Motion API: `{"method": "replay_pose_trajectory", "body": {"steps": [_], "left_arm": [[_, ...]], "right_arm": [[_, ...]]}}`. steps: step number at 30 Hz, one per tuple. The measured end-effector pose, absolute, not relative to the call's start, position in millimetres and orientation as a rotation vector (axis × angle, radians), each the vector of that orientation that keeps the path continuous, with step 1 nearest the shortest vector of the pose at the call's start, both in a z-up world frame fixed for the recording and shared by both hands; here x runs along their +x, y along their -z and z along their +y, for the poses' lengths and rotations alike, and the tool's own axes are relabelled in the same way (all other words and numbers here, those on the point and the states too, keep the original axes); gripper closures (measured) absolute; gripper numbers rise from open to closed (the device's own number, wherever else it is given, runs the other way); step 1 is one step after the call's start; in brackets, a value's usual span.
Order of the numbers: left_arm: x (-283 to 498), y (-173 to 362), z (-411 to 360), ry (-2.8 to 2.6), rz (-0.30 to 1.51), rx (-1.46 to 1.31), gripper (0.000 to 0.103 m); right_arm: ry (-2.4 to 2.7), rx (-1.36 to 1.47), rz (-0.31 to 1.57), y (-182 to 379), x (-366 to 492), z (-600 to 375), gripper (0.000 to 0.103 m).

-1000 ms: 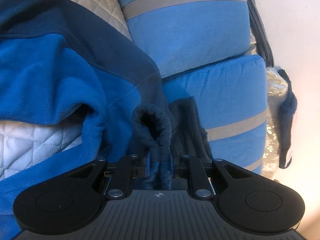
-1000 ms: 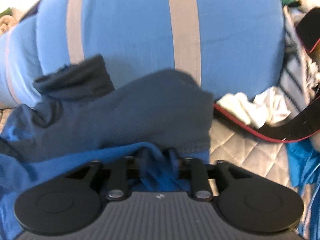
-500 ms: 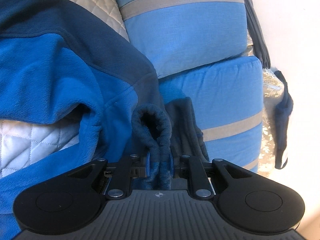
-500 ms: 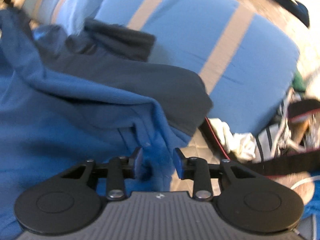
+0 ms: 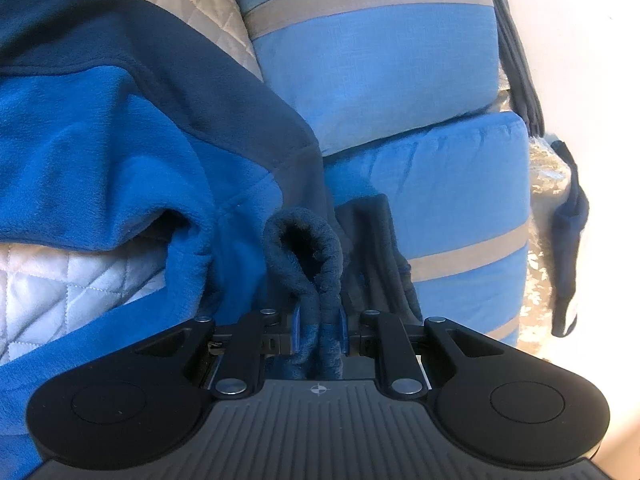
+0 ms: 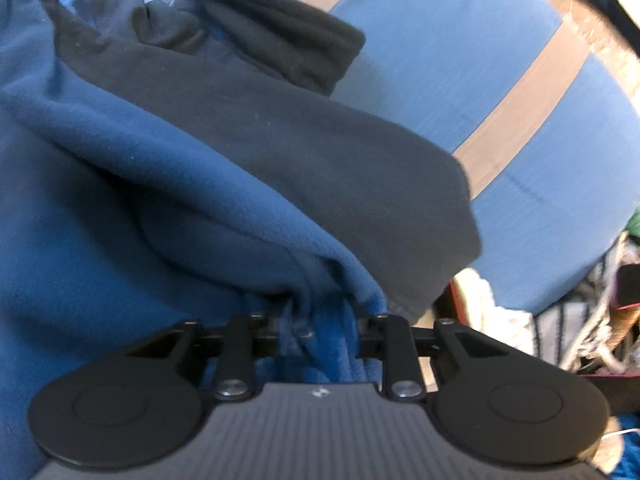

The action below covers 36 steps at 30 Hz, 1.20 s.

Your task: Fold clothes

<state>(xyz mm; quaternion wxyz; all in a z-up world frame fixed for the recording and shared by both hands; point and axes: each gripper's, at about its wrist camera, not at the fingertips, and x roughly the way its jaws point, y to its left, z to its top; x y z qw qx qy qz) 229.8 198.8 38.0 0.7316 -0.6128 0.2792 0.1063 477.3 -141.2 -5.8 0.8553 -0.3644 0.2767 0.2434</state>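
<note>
A fleece jacket (image 5: 100,152), bright blue with dark navy panels, lies spread over a quilted cover. My left gripper (image 5: 319,332) is shut on a rolled navy edge (image 5: 304,240) of it, which loops up out of the jaws. In the right wrist view the same jacket (image 6: 140,200) fills the left and middle, its navy panel (image 6: 340,168) draped toward a cushion. My right gripper (image 6: 316,328) is closing its jaws on a bunched fold of the blue fleece, which hides the fingertips.
Two blue cushions with grey stripes (image 5: 372,64) (image 5: 440,184) stand stacked behind the jacket. The pale quilted cover (image 5: 60,288) shows at lower left. A dark garment (image 5: 568,240) hangs at the far right. White cloth (image 6: 492,312) and striped cloth (image 6: 568,328) are piled right of the jacket.
My right gripper rolled, dropped toward the jacket, and its jaws drew in from wide apart onto the blue fold. The left gripper kept its hold and stayed in place.
</note>
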Motion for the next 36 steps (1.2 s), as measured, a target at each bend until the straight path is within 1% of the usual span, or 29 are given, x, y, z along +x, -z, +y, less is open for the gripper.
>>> {"method": "replay_pose_trajectory", "body": {"steps": [2,3,7,12,19,23,24,25,26,27,28,29,30,33,36], "left_arm": [[228.1,-36.7,201.1,-0.24,0.616,-1.357,0.087],[227.1,-36.9,202.6,-0.243,0.614,-1.361,0.087],[222.5,-38.9,210.0,-0.253,0.607,-1.377,0.087],[217.3,-45.6,222.3,-0.28,0.588,-1.381,0.087],[216.0,-49.9,238.2,-0.337,0.585,-1.397,0.087],[217.4,-46.2,237.2,-0.358,0.611,-1.376,0.087],[217.3,-45.6,235.7,-0.364,0.622,-1.363,0.087],[217.2,-45.4,234.7,-0.365,0.631,-1.356,0.087],[216.6,-45.4,234.1,-0.361,0.635,-1.354,0.087],[215.0,-45.4,233.7,-0.354,0.635,-1.352,0.087],[213.7,-45.6,233.3,-0.35,0.635,-1.349,0.087],[212.5,-45.8,233.1,-0.347,0.636,-1.347,0.087],[211.2,-45.9,232.8,-0.342,0.637,-1.345,0.087],[208.9,-45.7,232.4,-0.34,0.639,-1.344,0.087],[207.4,-44.9,232.6,-0.341,0.64,-1.347,0.087]], "right_arm": [[-0.528,-0.756,0.578,3.8,475.7,-142.1,0.094],[-0.536,-0.758,0.564,0.6,471.8,-144.1,0.096],[-0.556,-0.811,0.456,-18.9,441.8,-157.3,0.097],[-0.597,-0.972,0.294,-30.6,381.6,-180.6,0.098],[-0.701,-1.229,0.167,-2.8,314.3,-205.0,0.099],[-0.743,-1.351,0.144,18.5,294.6,-206.5,0.099],[-0.741,-1.382,0.144,23.2,293.3,-205.4,0.102],[-0.735,-1.408,0.136,26.8,291.6,-204.4,0.1],[-0.732,-1.41,0.136,27.7,290.0,-203.0,0.089],[-0.725,-1.379,0.139,24.2,289.6,-202.0,0.081],[-0.718,-1.348,0.142,20.7,289.3,-201.0,0.078],[-0.711,-1.315,0.145,16.6,289.1,-199.9,0.065],[-0.703,-1.282,0.141,10.8,289.8,-198.1,0.055],[-0.701,-1.263,0.116,0.8,292.0,-188.5,0.045],[-0.7,-1.324,0.108,5.1,293.5,-179.0,0.043]]}}
